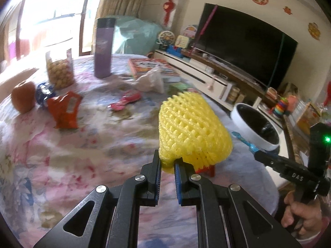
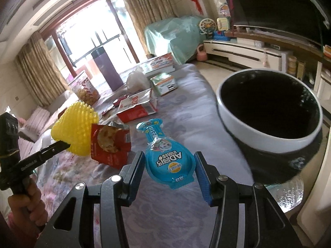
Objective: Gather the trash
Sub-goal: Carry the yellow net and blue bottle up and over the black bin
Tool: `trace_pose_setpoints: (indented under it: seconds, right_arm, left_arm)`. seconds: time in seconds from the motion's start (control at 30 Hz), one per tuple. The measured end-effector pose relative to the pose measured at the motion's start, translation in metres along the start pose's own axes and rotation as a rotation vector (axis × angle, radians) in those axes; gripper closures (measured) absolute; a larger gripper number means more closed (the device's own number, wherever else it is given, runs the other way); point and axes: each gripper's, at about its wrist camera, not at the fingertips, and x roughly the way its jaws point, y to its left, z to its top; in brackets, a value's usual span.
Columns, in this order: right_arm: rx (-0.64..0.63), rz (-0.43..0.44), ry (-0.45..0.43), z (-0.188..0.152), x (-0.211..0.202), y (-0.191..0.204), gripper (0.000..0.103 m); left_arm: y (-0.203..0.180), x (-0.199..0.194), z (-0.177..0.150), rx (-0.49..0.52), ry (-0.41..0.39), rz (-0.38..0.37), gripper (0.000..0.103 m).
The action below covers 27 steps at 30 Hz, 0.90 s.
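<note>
Left claw [image 1: 168, 166] pinches yellow foam net [image 1: 191, 128] above floral table [image 1: 86, 144]; white-rimmed bin [image 1: 251, 111] beyond the table's right edge.

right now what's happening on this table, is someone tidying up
A person is clearing trash with a handheld gripper in each hand. The left gripper is shut on a yellow foam fruit net, held up off the flowered tablecloth. The right gripper holds a blue snack packet between its fingers. A white-rimmed bin with a black liner stands just beside the table. More wrappers, like the orange one, lie uncollected.
</note>
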Motion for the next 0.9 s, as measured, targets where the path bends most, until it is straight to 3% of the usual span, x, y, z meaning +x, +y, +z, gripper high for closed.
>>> trace_pose_setpoints:
  seconds: [0.33,0.9]
  right_arm:
    - [0.041,-0.03,-0.046,0.004,-0.02,-0.024,0.054]
    - [0.094,-0.094,-0.092,0.01,-0.047,-0.065,0.054]
  left_arm:
    - [-0.029,0.009,0.016,0.066,-0.018,-0.048,0.093]
    - [-0.083,0.07,0.03,0.163,0.044,-0.129,0.093]
